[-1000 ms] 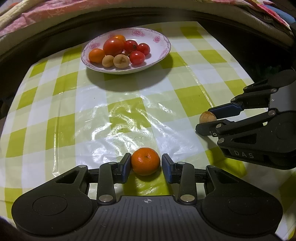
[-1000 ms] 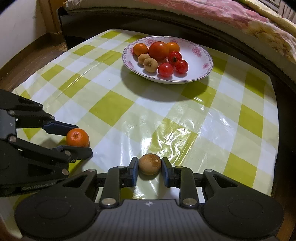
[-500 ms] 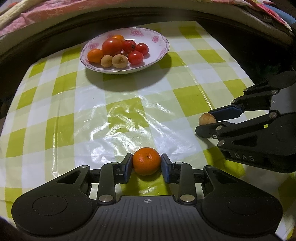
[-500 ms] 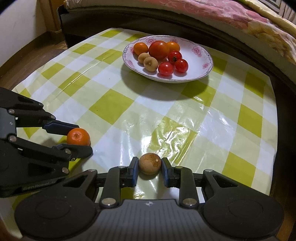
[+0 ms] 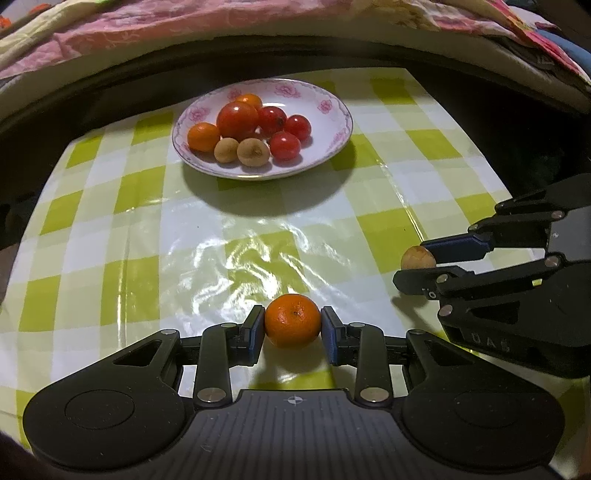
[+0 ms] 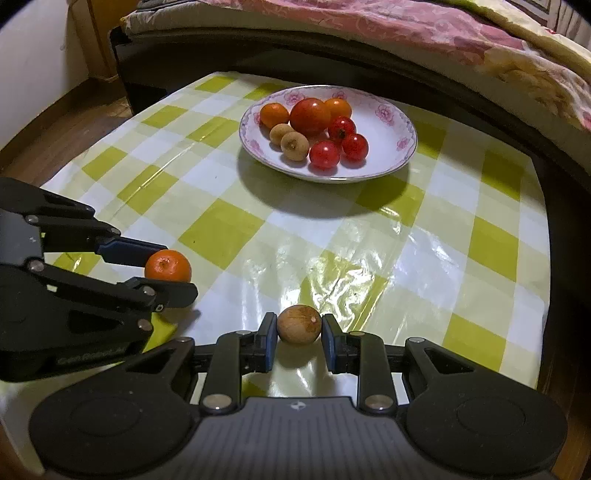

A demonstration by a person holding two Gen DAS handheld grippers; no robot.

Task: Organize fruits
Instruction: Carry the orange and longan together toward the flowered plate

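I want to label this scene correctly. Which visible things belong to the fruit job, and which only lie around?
Job:
small orange mandarin in left gripper
round brown longan in right gripper
white flowered plate

Around:
green checked plastic tablecloth
pink bed cover

Table (image 5: pixel 110 236) under glossy green-and-white checked plastic cloth. Far centre: white floral-rimmed ceramic plate (image 5: pixel 332 110) of fruit. Near centre: small orange mandarin (image 5: pixel 292 325); right, well apart: round brown longan (image 5: pixel 416 257).
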